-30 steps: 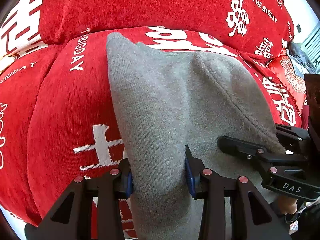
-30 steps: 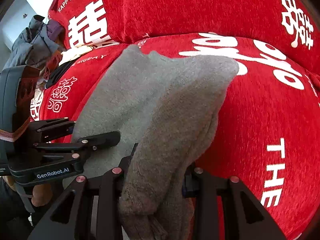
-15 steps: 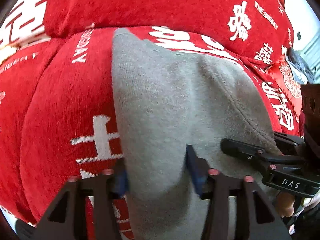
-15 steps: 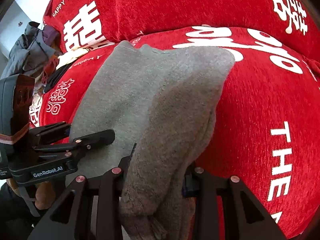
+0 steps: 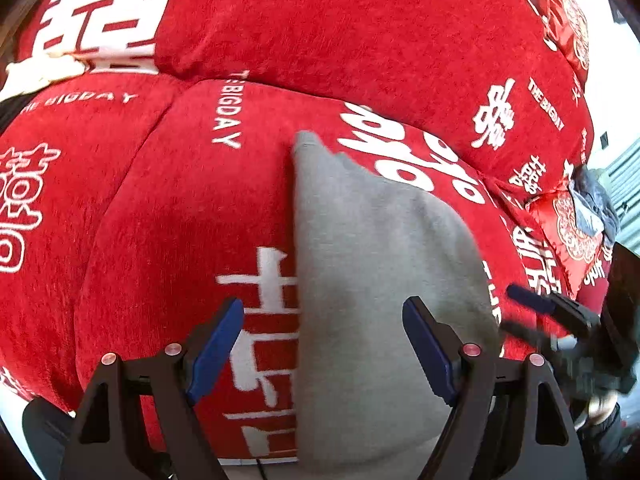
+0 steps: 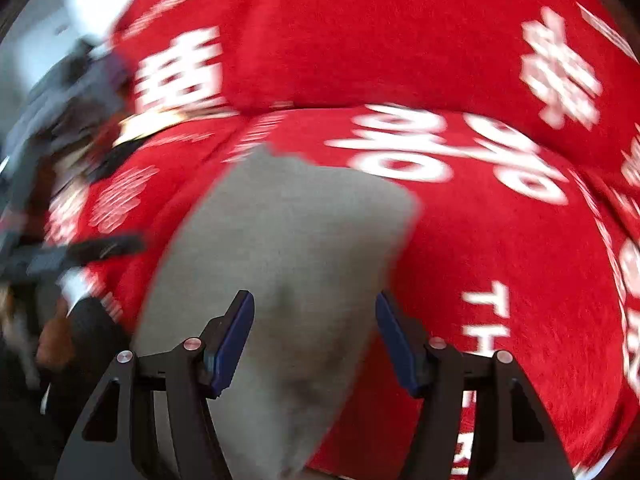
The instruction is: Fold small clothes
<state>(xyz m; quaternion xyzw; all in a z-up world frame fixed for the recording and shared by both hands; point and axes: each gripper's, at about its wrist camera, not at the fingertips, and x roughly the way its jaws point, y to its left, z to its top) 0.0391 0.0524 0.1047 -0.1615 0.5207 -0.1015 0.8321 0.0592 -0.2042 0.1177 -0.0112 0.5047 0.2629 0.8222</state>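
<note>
A grey fleece garment point(image 5: 372, 280) lies folded lengthwise on a red sofa seat cushion point(image 5: 180, 216); it also shows in the right wrist view point(image 6: 288, 248). My left gripper point(image 5: 324, 344) is open and empty, its blue pads on either side of the garment's near left edge. My right gripper point(image 6: 316, 332) is open and empty above the garment's near end. The right gripper appears blurred at the right edge of the left wrist view point(image 5: 560, 320). The right wrist view is motion-blurred.
The sofa's red back cushions point(image 5: 360, 32) with white lettering rise behind the seat. A red satin pillow point(image 5: 572, 232) and dark clothes point(image 5: 596, 208) lie at the far right. More dark clothes point(image 6: 68, 92) lie at the sofa's left end.
Both grippers let go of the garment and opened. They pulled back and up, and the garment now lies flat on the cushion.
</note>
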